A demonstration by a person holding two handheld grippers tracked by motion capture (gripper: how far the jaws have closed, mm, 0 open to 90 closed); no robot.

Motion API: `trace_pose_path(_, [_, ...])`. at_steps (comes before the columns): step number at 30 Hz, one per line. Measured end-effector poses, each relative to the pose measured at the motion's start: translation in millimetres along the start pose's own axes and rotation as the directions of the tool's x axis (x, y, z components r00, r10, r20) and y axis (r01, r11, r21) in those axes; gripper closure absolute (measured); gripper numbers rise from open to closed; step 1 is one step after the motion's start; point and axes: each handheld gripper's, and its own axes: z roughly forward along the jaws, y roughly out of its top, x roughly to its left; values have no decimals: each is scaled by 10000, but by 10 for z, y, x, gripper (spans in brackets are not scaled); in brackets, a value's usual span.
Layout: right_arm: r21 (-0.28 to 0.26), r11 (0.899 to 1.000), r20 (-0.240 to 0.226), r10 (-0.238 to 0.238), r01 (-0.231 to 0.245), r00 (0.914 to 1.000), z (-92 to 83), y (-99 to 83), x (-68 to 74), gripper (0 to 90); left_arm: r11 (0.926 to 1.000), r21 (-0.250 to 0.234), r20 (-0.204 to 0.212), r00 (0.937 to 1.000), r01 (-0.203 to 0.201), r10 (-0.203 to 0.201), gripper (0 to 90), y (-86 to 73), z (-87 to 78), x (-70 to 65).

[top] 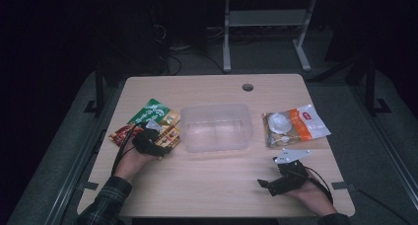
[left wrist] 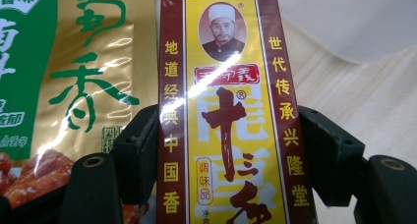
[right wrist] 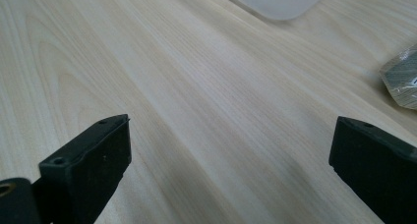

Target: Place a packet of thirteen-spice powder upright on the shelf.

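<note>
The left claw (left wrist: 223, 150) had its jaws against both sides of a yellow spice box (left wrist: 226, 111); squeezing squarely should stop slipping. The right claw (right wrist: 228, 160) gaped wide above the worktop (right wrist: 196, 86).

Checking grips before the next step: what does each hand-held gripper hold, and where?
The left hand-held gripper clamps the yellow spice box across its long sides; the right hand-held gripper holds nothing.

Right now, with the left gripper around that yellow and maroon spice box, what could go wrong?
1. The left gripper straddles the spice box low on its length, so it may tip when lifted.
2. The green and gold snack bag lies right beside the box and could get dragged along.
3. The clear plastic tub sits close by; a swing could knock it.
</note>
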Motion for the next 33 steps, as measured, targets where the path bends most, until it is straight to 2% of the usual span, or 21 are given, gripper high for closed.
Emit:
trace_pose_path(2, [-3,10000,-3,7,-7,10000,-1,-1,1,18,9998,-139,87,9999,108,-106,314,-12,-53,-16])
trace_pose_path(5, [-16,10000,-11,4,-4,10000,-5,-1,3,18,9997,-78,192,9996,-223,224,315,-53,-157,-35])
trace_pose_path(10, [-43,10000,-19,22,-22,10000,-6,-5,0,18,9977,77,518,9965,-669,664,316,-192,-325,-142])
trace_pose_path(13, [-46,10000,-26,23,-23,10000,-4,-5,0,18,9971,31,758,9943,-757,753,316,-270,-415,-208])
trace_pose_path(16, [-57,10000,-39,-6,6,10000,-7,-7,3,18,9938,-40,1139,9873,-1109,1106,316,-350,-473,-280])
trace_pose_path(18, [-96,9999,-64,-32,31,10000,-6,-4,4,18,9880,17,1575,9758,-1542,1520,316,-391,-497,-356])
trace_pose_path(20, [-93,9999,-92,-39,38,10000,-5,-1,8,18,9849,-78,1837,9679,-1730,1715,316,-396,-494,-417])
trace_pose_path(23, [-96,9999,-126,-37,36,9999,-2,2,15,18,9745,-281,2326,9467,-2224,2228,316,-354,-461,-526])
trace_pose_path(24, [-110,9999,-132,-63,61,9999,-2,2,15,18,9658,-402,2529,9325,-2562,2579,316,-322,-436,-583])
trace_pose_path(25, [-144,9999,-148,-97,95,9998,-2,2,14,18,9642,-466,2690,9263,-2611,2638,316,-305,-418,-628])
trace_pose_path(26, [-184,9997,-189,-143,139,9997,-5,3,14,18,9561,-540,2897,9118,-2881,2911,316,-269,-391,-694])
trace_pose_path(27, [-262,9995,-299,-175,167,9994,-11,5,19,18,9489,-585,3000,9011,-3101,3130,316,-246,-377,-731])
trace_pose_path(29, [-393,9987,-460,-328,310,9984,-16,11,27,18,9330,-792,3277,8748,-3509,3568,316,-182,-335,-837])
trace_pose_path(30, [-447,9984,-531,-383,359,9979,-18,16,36,18,9278,-911,3407,8641,-3619,3705,316,-149,-311,-890])
trace_pose_path(31, [-464,9980,-615,-468,440,9970,-16,20,44,18,9211,-972,3608,8492,-3770,3856,316,-102,-278,-949])
trace_pose_path(33, [-461,9973,-796,-605,570,9950,-11,28,69,18,9013,-1226,3775,8203,-4156,4296,316,-30,-215,-1034])
